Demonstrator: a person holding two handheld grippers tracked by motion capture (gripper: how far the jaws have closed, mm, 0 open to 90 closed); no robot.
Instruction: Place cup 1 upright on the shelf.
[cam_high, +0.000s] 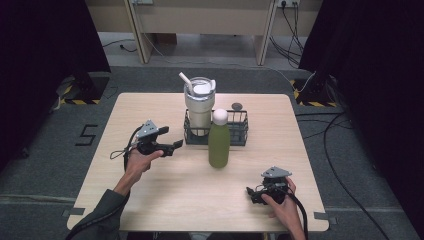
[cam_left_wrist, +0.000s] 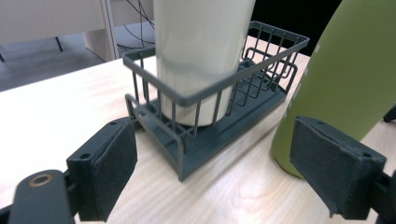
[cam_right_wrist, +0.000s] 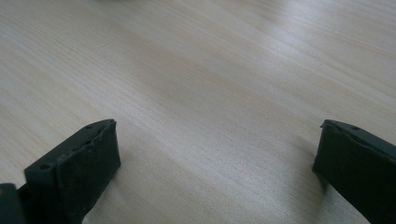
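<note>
Here the left tool (cam_high: 170, 139), jaws wide, faces the upright green bottle (cam_high: 218, 139) standing just right of it, in front of the wire basket (cam_high: 240, 131); right tool (cam_high: 255, 194), also wide, rests well apart.

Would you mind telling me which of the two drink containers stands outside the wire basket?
The green bottle with the white cap stands on the bare table just in front of the basket; the cream tumbler with the straw sits inside it.
</note>
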